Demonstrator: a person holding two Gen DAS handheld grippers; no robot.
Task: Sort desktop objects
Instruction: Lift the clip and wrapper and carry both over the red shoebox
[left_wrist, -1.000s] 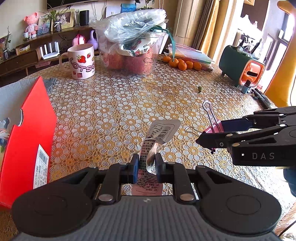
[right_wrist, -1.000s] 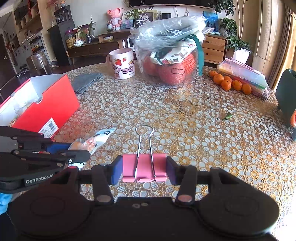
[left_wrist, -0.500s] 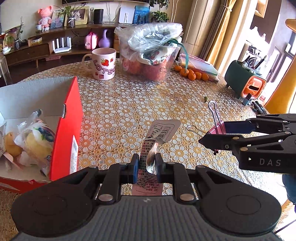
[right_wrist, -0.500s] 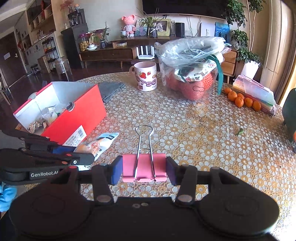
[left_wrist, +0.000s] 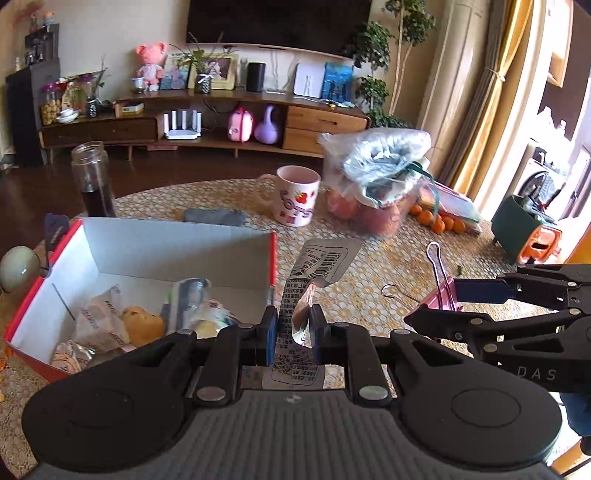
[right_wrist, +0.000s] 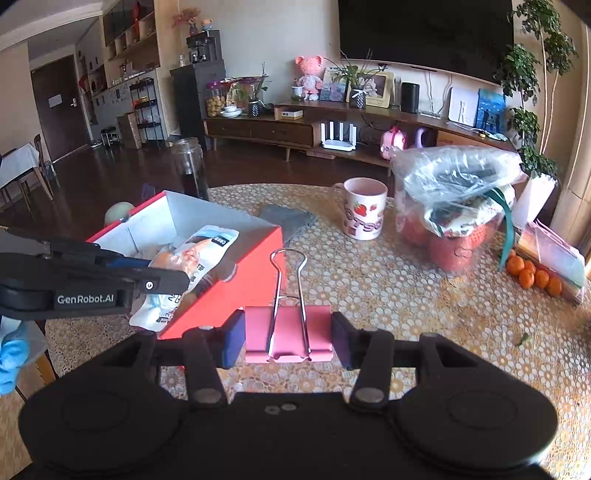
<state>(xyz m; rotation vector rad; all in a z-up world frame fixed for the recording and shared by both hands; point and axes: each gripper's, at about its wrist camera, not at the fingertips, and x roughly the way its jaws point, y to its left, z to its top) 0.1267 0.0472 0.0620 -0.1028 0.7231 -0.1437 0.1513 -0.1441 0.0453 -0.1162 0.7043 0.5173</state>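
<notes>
My left gripper (left_wrist: 292, 328) is shut on a silver snack packet (left_wrist: 325, 260) and holds it in the air beside the right wall of the red box (left_wrist: 155, 247); the packet also shows in the right wrist view (right_wrist: 201, 254). The open box (right_wrist: 236, 280) holds several snack bags. My right gripper (right_wrist: 288, 334) is shut on a pink binder clip (right_wrist: 288, 332) with its wire handles upright. It also shows in the left wrist view (left_wrist: 441, 297), to the right of the packet.
On the round lace-covered table (right_wrist: 406, 295) stand a strawberry mug (right_wrist: 364, 210), a plastic bag of red fruit (right_wrist: 458, 206), small oranges (right_wrist: 532, 275), a grey cloth (right_wrist: 286, 218) and a dark glass jar (left_wrist: 92, 177). A green and orange case (left_wrist: 528, 229) sits at the right edge.
Both grippers have risen and swung left toward the red box, each keeping its object. The box's inside has come into view.
</notes>
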